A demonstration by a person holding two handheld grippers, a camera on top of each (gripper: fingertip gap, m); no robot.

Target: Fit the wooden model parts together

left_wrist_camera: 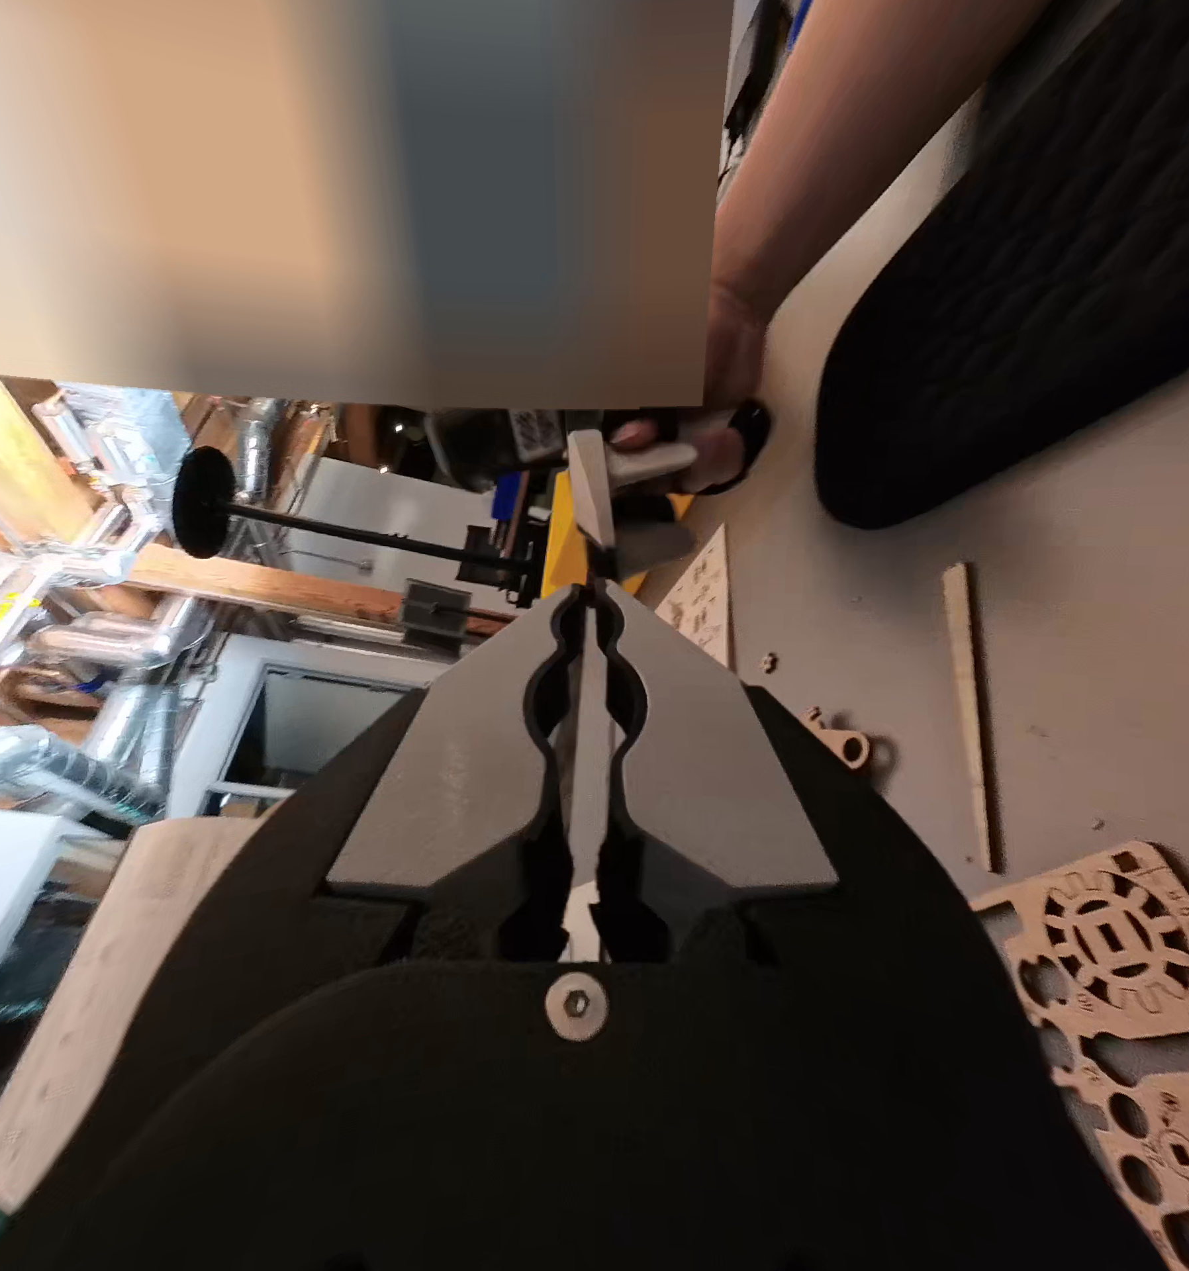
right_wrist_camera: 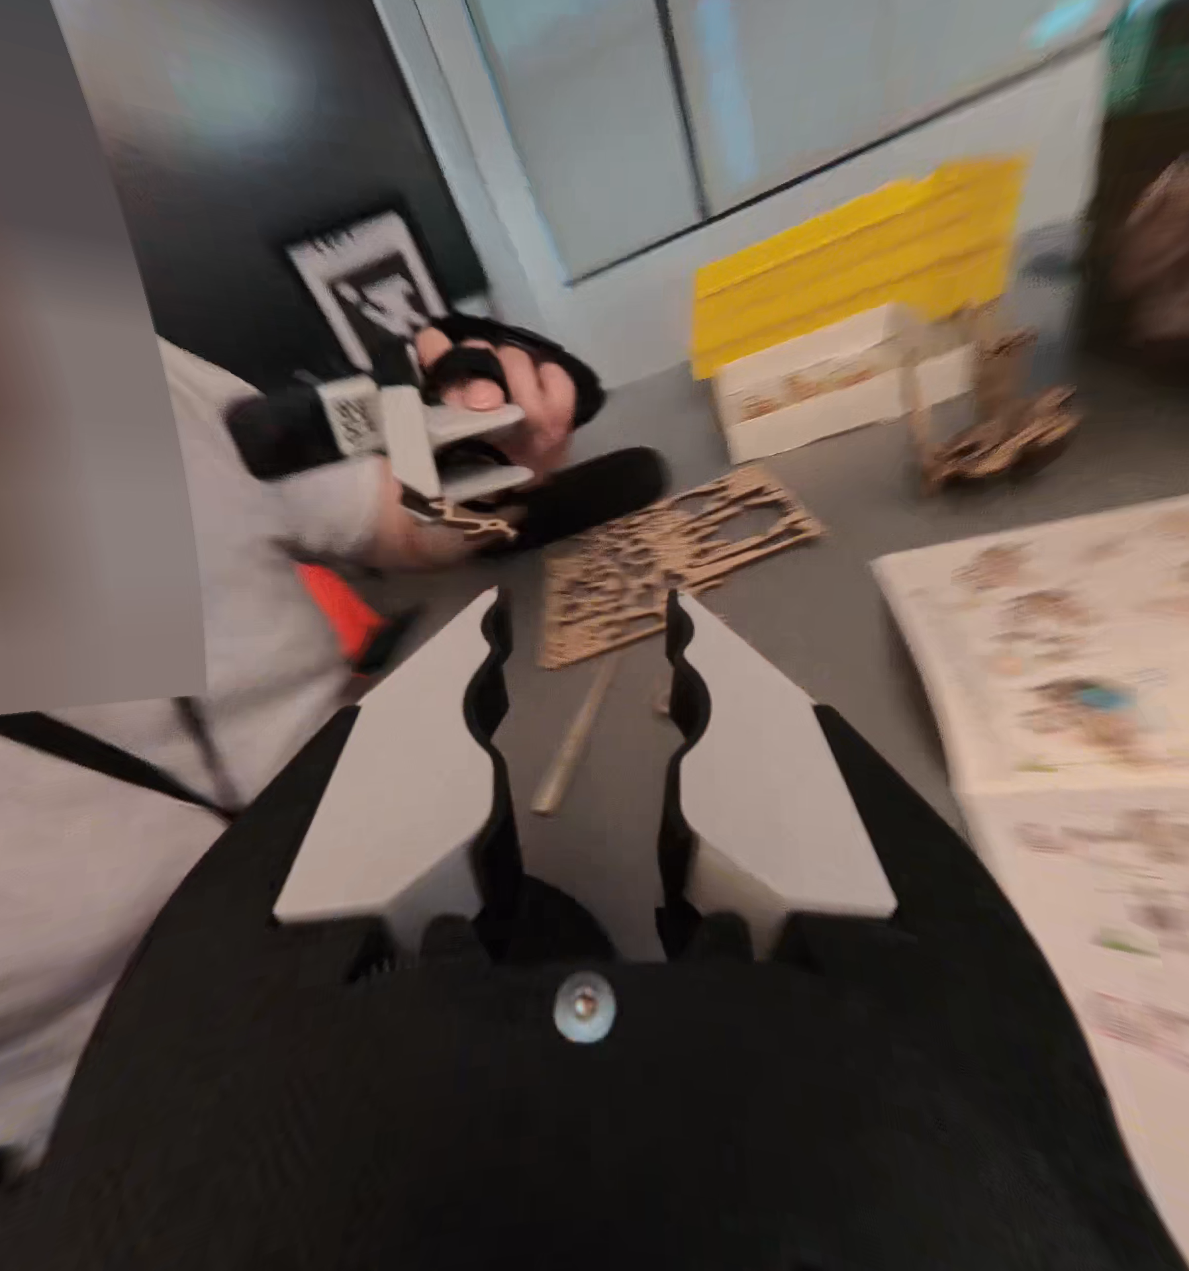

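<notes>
My left gripper (left_wrist_camera: 590, 593) is shut on a thin flat wooden part (left_wrist_camera: 588, 791), seen edge-on between the fingers and held up off the table. The same part (right_wrist_camera: 468, 526) shows tan with dark edges in the right wrist view, in the gripper a hand holds at the left. My right gripper (right_wrist_camera: 585, 600) is open and empty, above the grey table (right_wrist_camera: 819, 619) and in front of a wooden cut-out sheet (right_wrist_camera: 681, 550). A wooden stick (right_wrist_camera: 578, 736) lies between its fingers on the table. A partly built wooden model (right_wrist_camera: 991, 426) stands far right.
A yellow and white box (right_wrist_camera: 853, 323) stands at the back. Printed instruction sheets (right_wrist_camera: 1073, 688) lie on the right. A black padded cushion (left_wrist_camera: 1025, 275) lies on the table. Small loose wooden parts (left_wrist_camera: 846, 743), a stick (left_wrist_camera: 966, 715) and a cut-out sheet (left_wrist_camera: 1128, 997) lie nearby. Left tips and right tips are each some 30 cm from the partly built wooden model (right_wrist_camera: 991, 426).
</notes>
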